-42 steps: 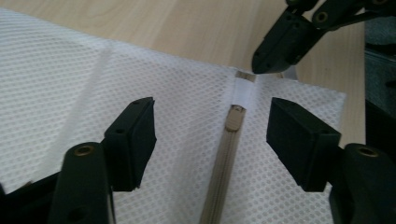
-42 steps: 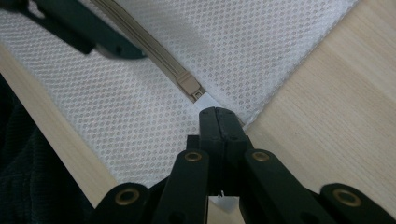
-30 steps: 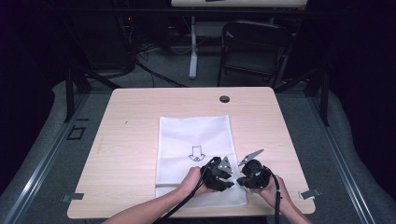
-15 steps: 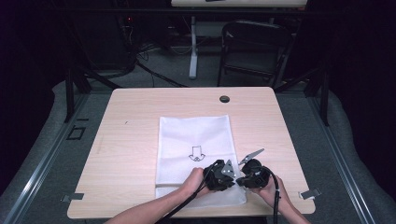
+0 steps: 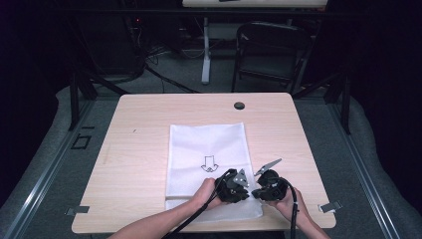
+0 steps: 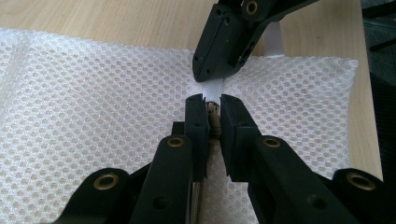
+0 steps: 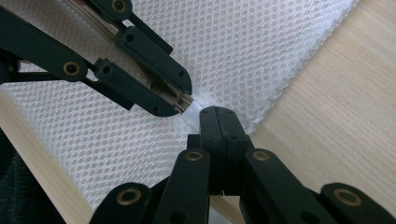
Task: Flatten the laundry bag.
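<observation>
**Hold the tab fast, draw the slider straight**

The white mesh zip bag lies flat in the middle of the pale wooden bench, its length running from 12 to 6 o'clock. Both tools meet at its 5 o'clock corner, near the front edge.

The left gripper has just been closing its jaws. They now stand almost together and pinch the small brass zip slider between them. The right gripper comes in from 12 o'clock in the left gripper view. Its jaws are fully closed and clamp the white fabric tab just beyond the slider.

The two tips stand very close, so the work appears to be running the zip along the bag's near seam. To do it well:

- The right gripper should act as the anchor, keeping the tab taut and low on the bench.
- The left should pull along the line of the zip teeth, probably toward 9 o'clock in the high view, not upward, so the mesh does not bunch or lift.
- The pinch on the slider is shallow, so a slow, steady draw is safer than a jerk.
</observation>
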`<state>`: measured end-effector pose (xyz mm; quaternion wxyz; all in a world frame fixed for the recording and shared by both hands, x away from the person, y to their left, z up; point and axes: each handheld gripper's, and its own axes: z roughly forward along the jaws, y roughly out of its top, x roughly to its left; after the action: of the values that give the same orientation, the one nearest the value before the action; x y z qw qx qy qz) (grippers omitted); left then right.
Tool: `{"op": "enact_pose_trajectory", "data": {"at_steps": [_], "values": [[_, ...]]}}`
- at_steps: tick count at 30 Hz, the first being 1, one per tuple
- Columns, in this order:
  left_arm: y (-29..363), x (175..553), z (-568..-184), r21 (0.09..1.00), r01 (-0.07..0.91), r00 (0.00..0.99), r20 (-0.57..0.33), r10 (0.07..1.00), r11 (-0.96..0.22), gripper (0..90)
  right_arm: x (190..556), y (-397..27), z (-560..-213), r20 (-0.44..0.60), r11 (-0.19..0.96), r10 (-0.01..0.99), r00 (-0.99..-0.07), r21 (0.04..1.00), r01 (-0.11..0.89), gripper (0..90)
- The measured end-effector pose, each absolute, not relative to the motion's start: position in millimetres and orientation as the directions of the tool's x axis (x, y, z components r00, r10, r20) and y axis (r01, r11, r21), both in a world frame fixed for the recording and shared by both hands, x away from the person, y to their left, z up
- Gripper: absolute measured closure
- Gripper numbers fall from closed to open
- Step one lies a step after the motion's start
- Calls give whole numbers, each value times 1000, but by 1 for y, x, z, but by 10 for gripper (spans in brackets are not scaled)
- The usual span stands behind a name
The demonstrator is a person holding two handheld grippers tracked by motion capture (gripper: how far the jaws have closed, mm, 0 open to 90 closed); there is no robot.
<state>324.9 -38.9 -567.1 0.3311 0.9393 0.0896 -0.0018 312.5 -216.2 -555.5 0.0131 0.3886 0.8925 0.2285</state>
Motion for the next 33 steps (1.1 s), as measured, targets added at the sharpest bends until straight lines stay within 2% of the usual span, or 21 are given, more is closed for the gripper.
{"op": "enact_pose_trajectory", "data": {"at_steps": [7,33], "values": [[-29,327,-567,622,169,984,-65,164,-764,827,313,-217,-556,180,574,704,-687,426,699,900],[-14,326,-563,611,172,983,-55,175,-773,826,312,-217,-556,166,579,705,-689,427,695,900]]}}
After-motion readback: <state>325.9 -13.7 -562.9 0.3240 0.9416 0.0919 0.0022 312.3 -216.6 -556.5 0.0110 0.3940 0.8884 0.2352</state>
